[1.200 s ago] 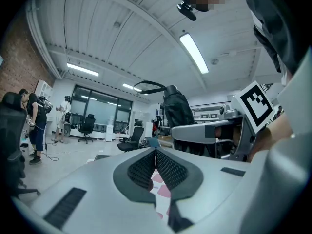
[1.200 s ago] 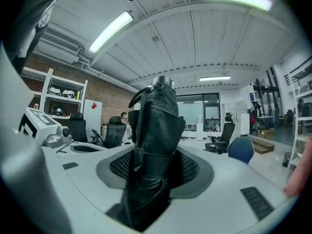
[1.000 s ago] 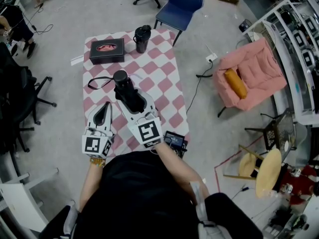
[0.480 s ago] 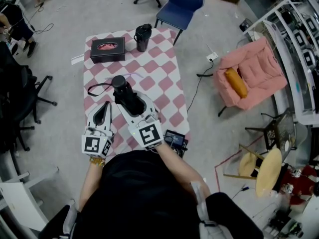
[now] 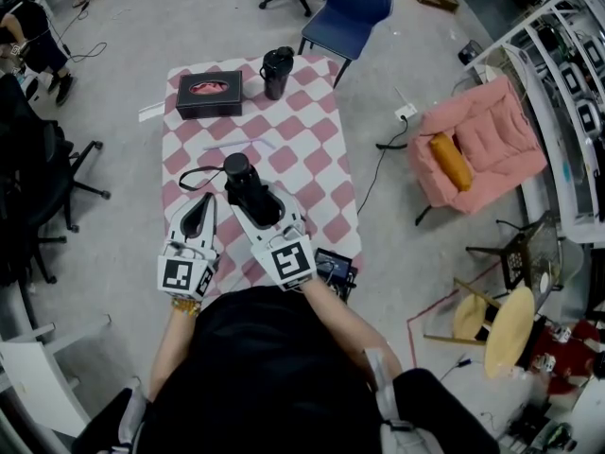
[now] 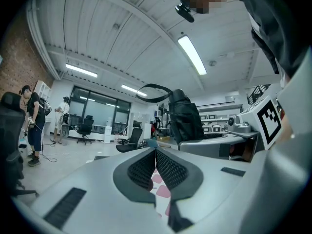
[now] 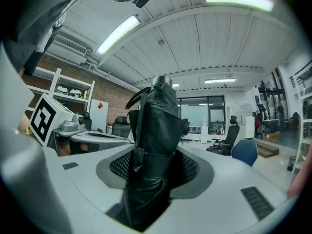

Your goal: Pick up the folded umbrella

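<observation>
Checkered table (image 5: 307, 154) on my feed: my right gripper (image 5: 262, 211) is clamped on the folded umbrella (image 5: 240, 172), which pokes out toward 11 o'clock, left gripper (image 5: 200, 208) pinched shut, empty.

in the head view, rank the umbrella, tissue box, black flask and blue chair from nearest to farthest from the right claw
1. folded umbrella, gripped in the right claw.
2. tissue box, far end of the table, left; black flask to its right: too close to call.
3. blue chair, past the table.
</observation>
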Demonstrator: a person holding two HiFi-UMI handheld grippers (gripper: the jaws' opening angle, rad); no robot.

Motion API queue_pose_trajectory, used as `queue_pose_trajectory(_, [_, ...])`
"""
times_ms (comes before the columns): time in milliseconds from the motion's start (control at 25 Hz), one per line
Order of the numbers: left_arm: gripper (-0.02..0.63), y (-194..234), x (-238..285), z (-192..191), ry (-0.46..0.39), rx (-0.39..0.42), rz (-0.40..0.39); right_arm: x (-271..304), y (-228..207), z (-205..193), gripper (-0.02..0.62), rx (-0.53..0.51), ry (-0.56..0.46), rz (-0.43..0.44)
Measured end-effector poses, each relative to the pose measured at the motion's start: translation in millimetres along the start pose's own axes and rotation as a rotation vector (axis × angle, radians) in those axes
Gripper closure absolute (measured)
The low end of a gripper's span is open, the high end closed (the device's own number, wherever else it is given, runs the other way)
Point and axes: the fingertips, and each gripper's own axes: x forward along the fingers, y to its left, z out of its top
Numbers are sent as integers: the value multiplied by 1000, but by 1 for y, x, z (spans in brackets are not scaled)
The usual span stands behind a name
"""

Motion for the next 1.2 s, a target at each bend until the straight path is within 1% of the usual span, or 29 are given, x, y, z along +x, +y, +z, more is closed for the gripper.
queue_pose_trajectory(520, [592,-7,-6,-9,17,-21,-8,-2,5,-23,388,75,61,19])
queue_pose_trajectory(680, [592,-7,-7,-10,19,-23,-5,-1,7,-28,388,70,72,24])
queue_pose_trajectory(960, [591,-5,-6,-12,18,-26,-1,0,8,-29,388,95,90,30])
queue_pose_trajectory(1200, [591,-3,-7,-13,19,-28,4,0,8,-32,388,84,101,30])
